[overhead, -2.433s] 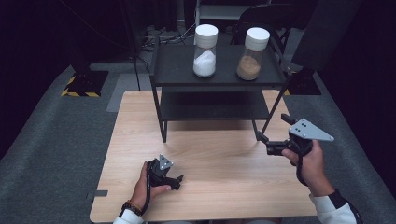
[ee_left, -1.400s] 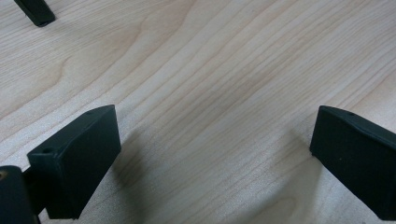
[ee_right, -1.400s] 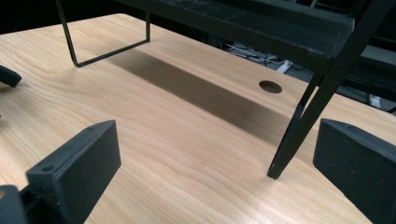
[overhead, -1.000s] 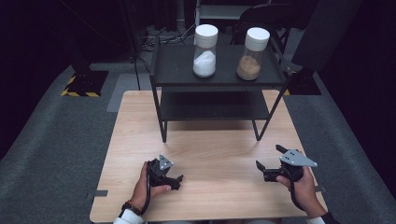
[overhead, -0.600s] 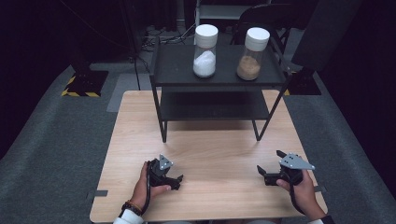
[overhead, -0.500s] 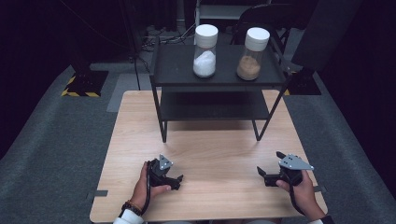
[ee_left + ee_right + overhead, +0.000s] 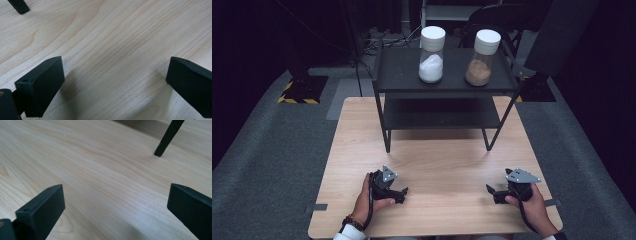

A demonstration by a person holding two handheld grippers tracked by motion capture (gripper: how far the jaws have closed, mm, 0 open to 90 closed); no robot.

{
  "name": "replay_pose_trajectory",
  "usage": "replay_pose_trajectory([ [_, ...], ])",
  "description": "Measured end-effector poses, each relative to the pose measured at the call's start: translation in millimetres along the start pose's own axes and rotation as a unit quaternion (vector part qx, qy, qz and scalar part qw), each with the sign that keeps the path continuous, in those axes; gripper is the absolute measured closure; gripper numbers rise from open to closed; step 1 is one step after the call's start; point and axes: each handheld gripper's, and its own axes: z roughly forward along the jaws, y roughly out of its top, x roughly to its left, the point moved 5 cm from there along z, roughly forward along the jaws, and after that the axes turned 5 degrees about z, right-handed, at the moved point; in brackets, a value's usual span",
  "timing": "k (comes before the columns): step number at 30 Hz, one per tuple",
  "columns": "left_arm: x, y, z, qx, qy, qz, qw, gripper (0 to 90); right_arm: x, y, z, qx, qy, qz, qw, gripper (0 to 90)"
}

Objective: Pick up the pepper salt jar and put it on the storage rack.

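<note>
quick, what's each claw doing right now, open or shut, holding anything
Left claw: open, jaws wide apart, nothing between them, low over the light wooden table.
Right claw: open, jaws wide apart, holding nothing, low over the same table.

Black two-tier shelf (image 7: 402, 67) at upper centre of frame, standing on the far half of the wooden table (image 7: 352, 145). White-lidded jar of white powder (image 7: 431, 61) on top tier; just right of it, white-lidded jar of brown powder (image 7: 481, 58). Grey carpet (image 7: 267, 150) around.
</note>
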Motion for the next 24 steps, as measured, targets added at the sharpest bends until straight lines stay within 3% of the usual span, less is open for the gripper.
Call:
replay_pose_trajectory([
  [17, 0.0, 0.0, 0.0, 0.000, 0.000, 0.000, 1.0000, 1.4, 2.1, -3.2, 13.5, 0.056, 0.000, -0.001, 0.9984, 0.7],
  [24, 0.1, 0.0, 0.0, 0.000, 0.000, 0.000, 1.0000, 1.4, -3.8, -1.1, 15.2, 0.068, 0.015, 0.020, 0.9974, 0.2],
])
